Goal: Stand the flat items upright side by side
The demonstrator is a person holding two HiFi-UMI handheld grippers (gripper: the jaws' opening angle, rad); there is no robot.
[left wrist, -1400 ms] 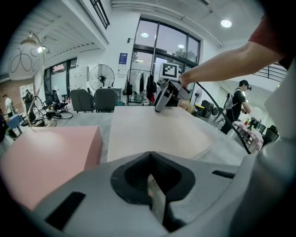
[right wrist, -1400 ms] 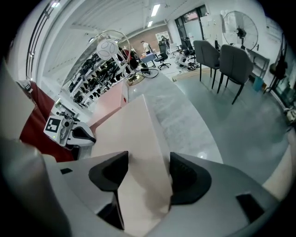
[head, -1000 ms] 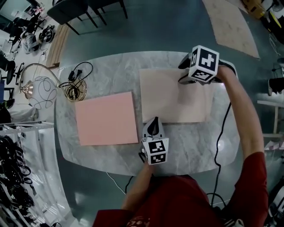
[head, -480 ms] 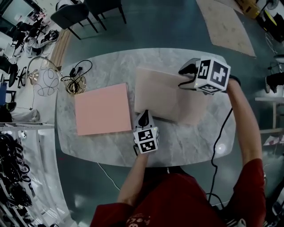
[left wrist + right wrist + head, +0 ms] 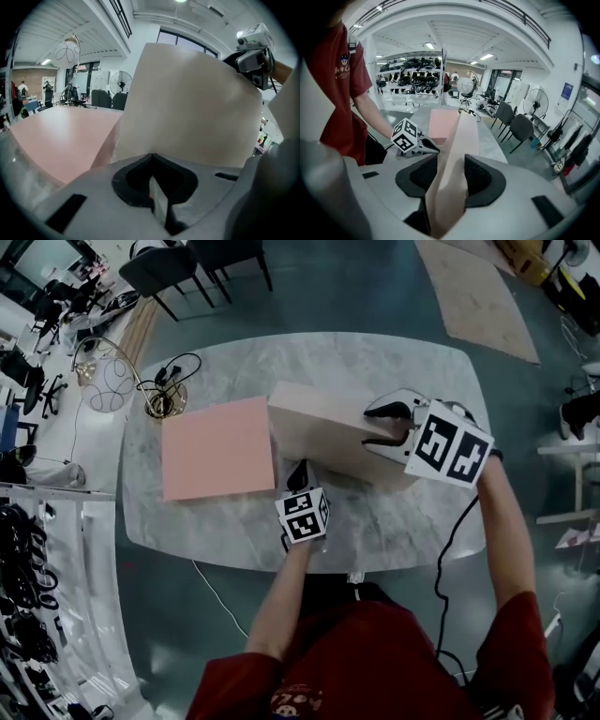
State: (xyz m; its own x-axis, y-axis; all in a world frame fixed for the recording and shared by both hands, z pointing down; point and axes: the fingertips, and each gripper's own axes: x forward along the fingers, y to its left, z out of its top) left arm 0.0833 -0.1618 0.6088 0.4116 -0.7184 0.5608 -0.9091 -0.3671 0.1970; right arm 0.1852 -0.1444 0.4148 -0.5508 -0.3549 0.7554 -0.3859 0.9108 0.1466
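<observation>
A beige board (image 5: 323, 426) stands tilted on the marble table (image 5: 375, 531), its near edge down and its far edge raised. My right gripper (image 5: 386, 426) is shut on that raised edge; its jaws have just been closing with the board's edge (image 5: 464, 136) between the pads (image 5: 451, 171). My left gripper (image 5: 300, 476) is shut and holds nothing, its tip (image 5: 151, 157) against the foot of the board's face (image 5: 187, 103). A pink board (image 5: 217, 448) lies flat to the left, its edge close to the beige one.
A wire-shade lamp and a coiled cable (image 5: 155, 395) sit at the table's far left corner. A black cable (image 5: 450, 549) trails from my right gripper over the near edge. Chairs (image 5: 178, 263) and another board (image 5: 473, 296) stand on the floor beyond.
The beige board lay flat; my right gripper has lifted its far edge up and toward me, tipping it steeply. My left gripper shifted slightly left along its near edge.
</observation>
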